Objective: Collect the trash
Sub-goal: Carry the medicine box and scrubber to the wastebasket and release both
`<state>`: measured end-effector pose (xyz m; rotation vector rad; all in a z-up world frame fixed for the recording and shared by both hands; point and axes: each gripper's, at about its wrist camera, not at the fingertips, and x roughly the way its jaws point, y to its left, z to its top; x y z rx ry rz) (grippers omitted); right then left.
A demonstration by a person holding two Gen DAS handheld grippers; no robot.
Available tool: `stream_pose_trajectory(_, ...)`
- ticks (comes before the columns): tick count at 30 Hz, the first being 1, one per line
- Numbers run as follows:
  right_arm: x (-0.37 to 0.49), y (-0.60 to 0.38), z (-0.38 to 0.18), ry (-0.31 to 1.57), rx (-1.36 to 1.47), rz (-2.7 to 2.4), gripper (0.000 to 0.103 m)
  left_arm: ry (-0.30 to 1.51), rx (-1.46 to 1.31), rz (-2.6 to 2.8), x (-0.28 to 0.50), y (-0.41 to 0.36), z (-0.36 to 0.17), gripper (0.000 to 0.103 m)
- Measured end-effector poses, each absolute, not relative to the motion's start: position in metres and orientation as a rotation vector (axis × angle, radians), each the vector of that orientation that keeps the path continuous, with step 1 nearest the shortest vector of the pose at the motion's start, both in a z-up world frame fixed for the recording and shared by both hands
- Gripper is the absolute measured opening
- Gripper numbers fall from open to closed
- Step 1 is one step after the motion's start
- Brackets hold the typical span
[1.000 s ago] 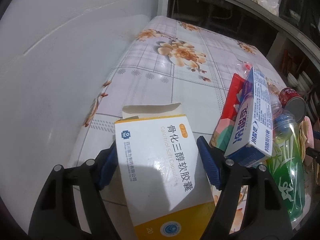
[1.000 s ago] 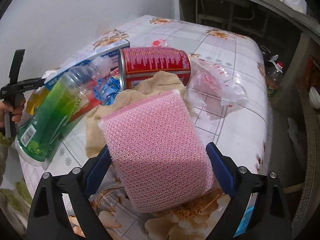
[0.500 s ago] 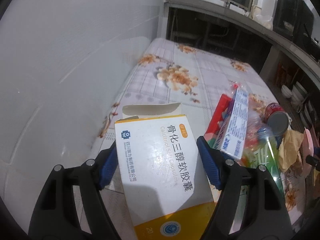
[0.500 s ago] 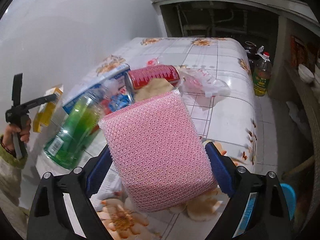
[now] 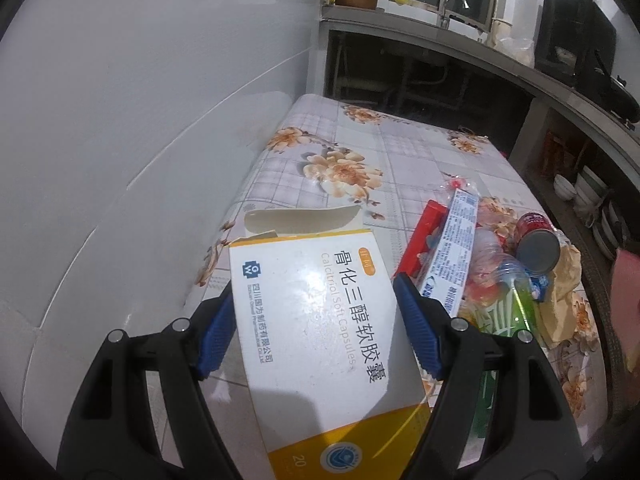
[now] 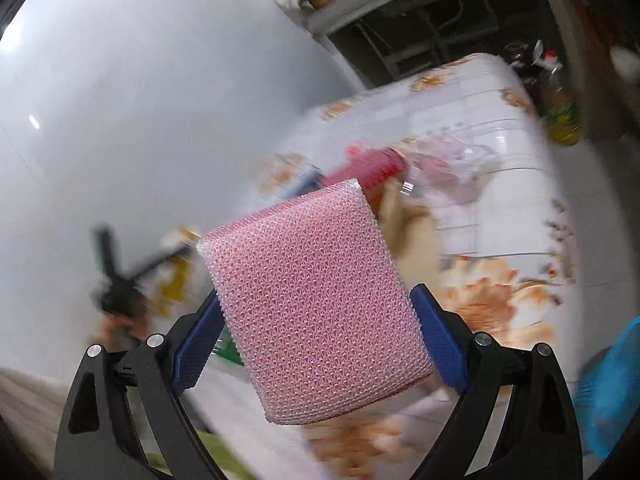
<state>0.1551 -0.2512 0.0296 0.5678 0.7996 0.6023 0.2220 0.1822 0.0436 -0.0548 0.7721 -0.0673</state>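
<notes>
My left gripper [image 5: 314, 322] is shut on a white and yellow medicine box [image 5: 320, 328] with its end flap open, held above the near left of the floral table [image 5: 408, 160]. My right gripper [image 6: 316, 332] is shut on a pink mesh sponge [image 6: 316, 296], held above the table's near edge. A pile of trash lies on the table: a toothpaste box [image 5: 454, 240], a red can [image 5: 536, 240], a green plastic bottle [image 5: 508, 304] and brown crumpled paper [image 5: 564, 296]. The right wrist view is motion-blurred; the can [image 6: 372, 168] and a clear plastic bag [image 6: 452, 168] show there.
A white wall [image 5: 120, 120] runs along the table's left side. A dark counter with a sink [image 5: 452, 12] stands behind the table. A bottle [image 6: 560, 108] stands on the floor to the right, and something blue [image 6: 612, 392] shows at the right wrist view's lower right edge.
Both grippers have risen away from the table with their loads. The trash pile looks smaller and lower in both views. The right view has swung and blurred.
</notes>
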Motion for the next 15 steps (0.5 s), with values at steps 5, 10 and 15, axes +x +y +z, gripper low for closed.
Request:
stream_pose_trajectory(5,0.144,-0.256,0.057,0.719,0.622,0.674,0.089,0.745,-0.061,-0.106,0.219,0.173,0.053,0.071)
stream_pose_trajectory(10,0.131,-0.257,0.073,0.680,0.627,0.655,0.089,0.698,-0.085,-0.196,0.205,0.156,0.073,0.071)
stream_pose_trajectory(15,0.114,-0.261,0.071,0.690,0.640,0.581,0.089,0.658,-0.079,-0.340,0.190,0.123,0.092,0.071)
